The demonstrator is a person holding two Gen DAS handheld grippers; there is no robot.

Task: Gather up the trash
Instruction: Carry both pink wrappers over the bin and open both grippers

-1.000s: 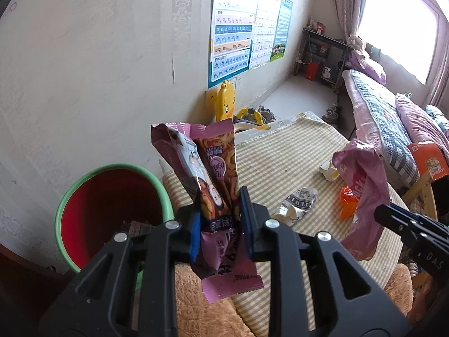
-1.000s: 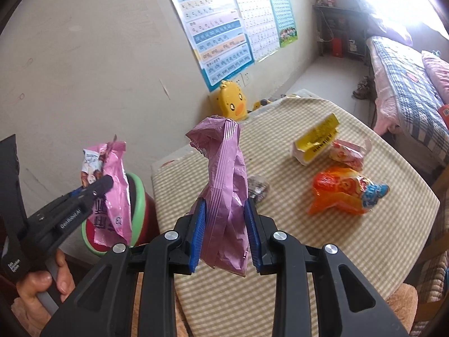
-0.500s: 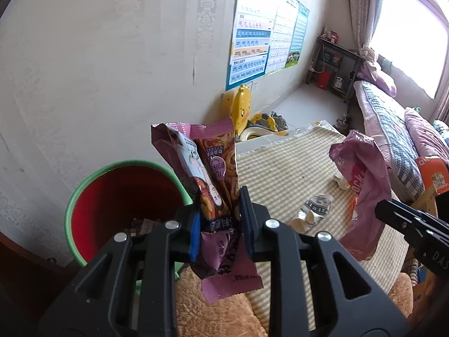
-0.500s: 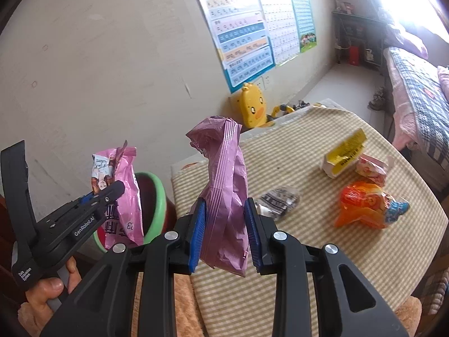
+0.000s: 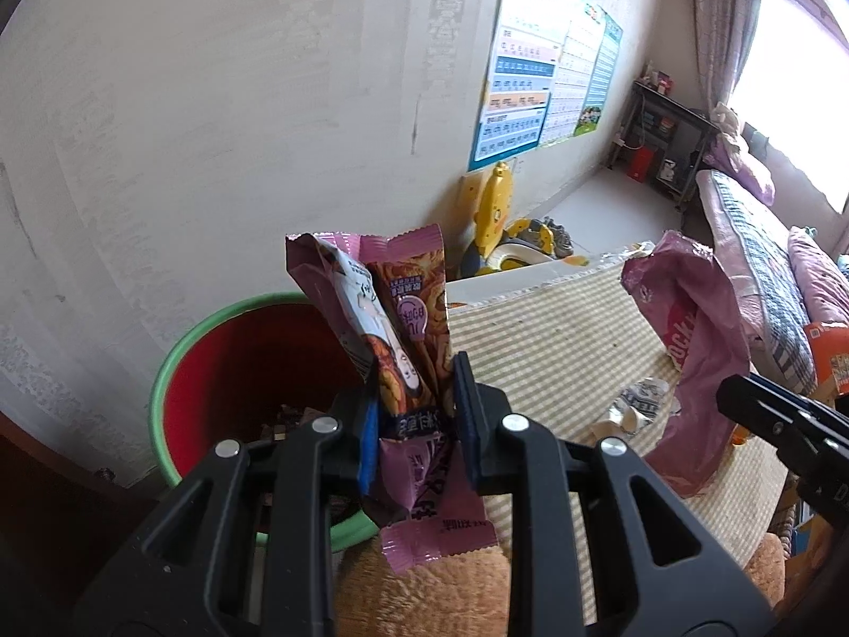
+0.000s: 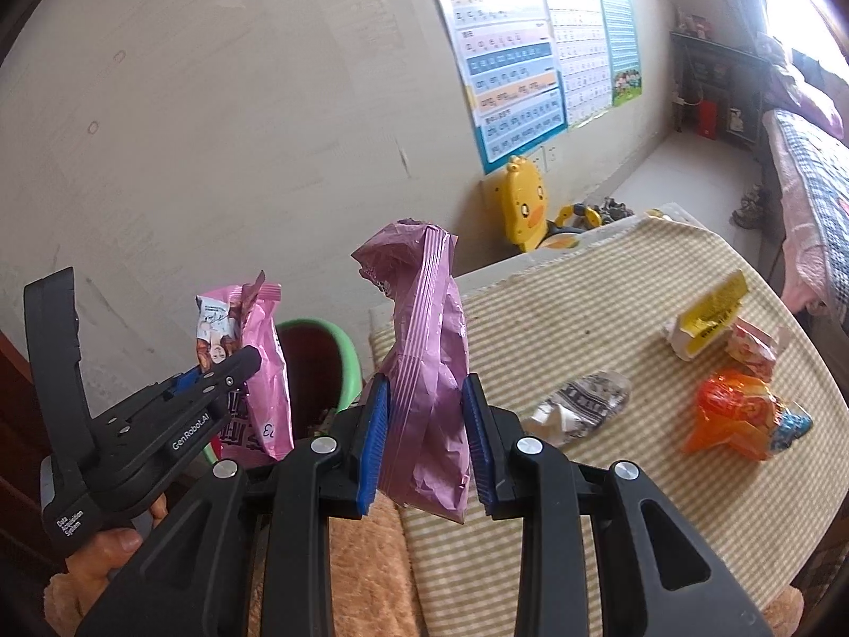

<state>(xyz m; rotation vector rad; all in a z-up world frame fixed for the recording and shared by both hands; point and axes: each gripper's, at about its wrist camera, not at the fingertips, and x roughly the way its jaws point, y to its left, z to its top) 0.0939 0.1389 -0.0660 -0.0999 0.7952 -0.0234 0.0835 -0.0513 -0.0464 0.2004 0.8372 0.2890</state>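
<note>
A: Left hand-held gripper (image 5: pixel 416 414)?
B: Clamped on a purple snack wrapper (image 5: pixel 395 318), just beside the red bin w/ green rim (image 5: pixel 175 371). Prob. lined up for dropping in.
A: Right hand-held gripper (image 6: pixel 424 424)?
B: Pinching a crumpled pink bag (image 6: pixel 427 350) upright, at the bench (image 6: pixel 610 531) edge, so 2 pieces in hand.
A: On the bench?
B: 4 left: silver wrapper (image 6: pixel 581 406), orange bag (image 6: pixel 743 419), yellow-white pack (image 6: pixel 705 321), red-white wrapper (image 6: pixel 753 342). Farther back, 1 yellow duck toy (image 6: pixel 525 207) by the wall.
</note>
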